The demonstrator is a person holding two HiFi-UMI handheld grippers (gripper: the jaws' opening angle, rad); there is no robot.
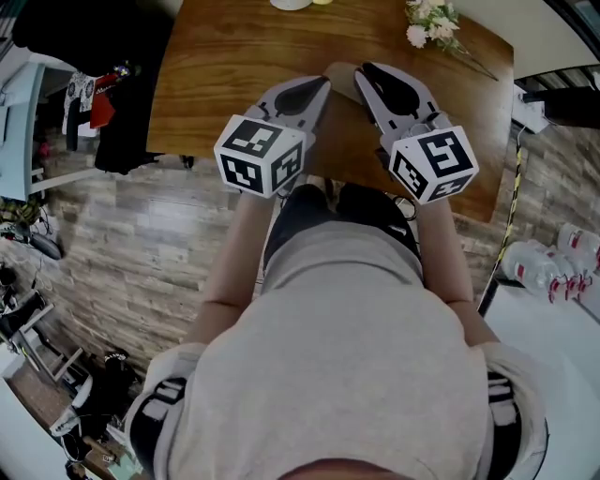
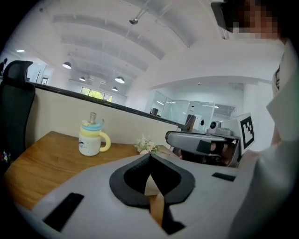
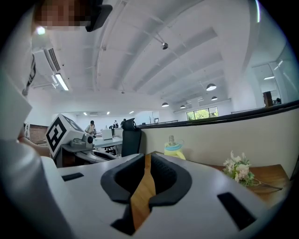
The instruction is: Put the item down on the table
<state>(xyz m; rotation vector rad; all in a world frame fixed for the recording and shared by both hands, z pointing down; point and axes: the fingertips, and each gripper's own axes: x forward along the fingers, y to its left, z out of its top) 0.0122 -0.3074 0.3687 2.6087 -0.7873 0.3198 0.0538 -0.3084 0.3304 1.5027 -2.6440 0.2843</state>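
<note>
A person holds both grippers side by side over the near edge of the wooden table (image 1: 234, 75). My left gripper (image 1: 323, 84) has its jaws together with nothing between them; in the left gripper view (image 2: 149, 158) only table wood shows behind the tips. My right gripper (image 1: 366, 70) is likewise shut and empty, its tips meeting in the right gripper view (image 3: 147, 156). A white mug with a yellow handle and a blue lid (image 2: 92, 137) stands upright at the table's far side, also seen as the mug (image 3: 174, 148). Neither gripper touches it.
A small bunch of white flowers (image 1: 433, 23) lies at the table's far right corner. A black office chair (image 3: 131, 140) stands beyond the table. Water bottles (image 1: 548, 267) sit on the floor at right, and clutter lines the plank floor at left.
</note>
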